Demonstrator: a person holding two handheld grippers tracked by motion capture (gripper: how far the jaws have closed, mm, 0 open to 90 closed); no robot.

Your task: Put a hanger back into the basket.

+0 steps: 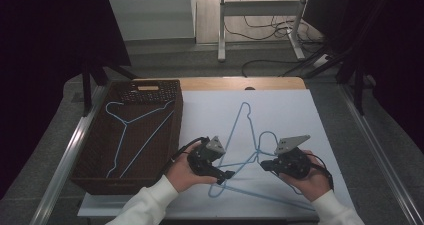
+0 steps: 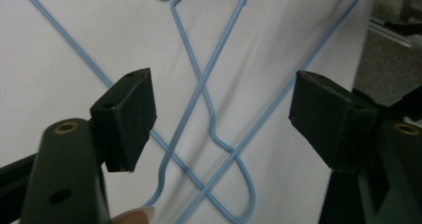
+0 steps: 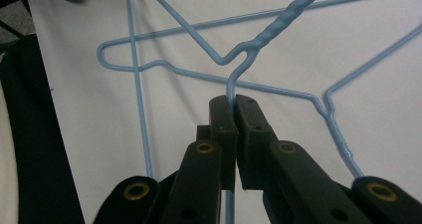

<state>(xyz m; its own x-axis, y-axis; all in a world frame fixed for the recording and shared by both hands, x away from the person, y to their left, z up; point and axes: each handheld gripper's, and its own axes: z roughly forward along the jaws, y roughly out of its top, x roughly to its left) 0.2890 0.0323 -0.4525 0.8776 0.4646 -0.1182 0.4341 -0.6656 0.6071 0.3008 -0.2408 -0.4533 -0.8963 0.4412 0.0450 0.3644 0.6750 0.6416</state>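
Underneath, white table cover (image 1: 290,110) beside brown basket (image 1: 90,160).

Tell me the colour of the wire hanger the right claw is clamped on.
Light blue hanger, clearest in the right gripper view.

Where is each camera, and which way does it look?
High view: above the table's near side, looking forward and down; sleeves, hands and both claws show.
Left gripper view: on the left claw, looking between open jaws at hangers; a fingertip shows.
Right gripper view: on the right claw, shut on a hanger.
All share the blue hangers on the white table.
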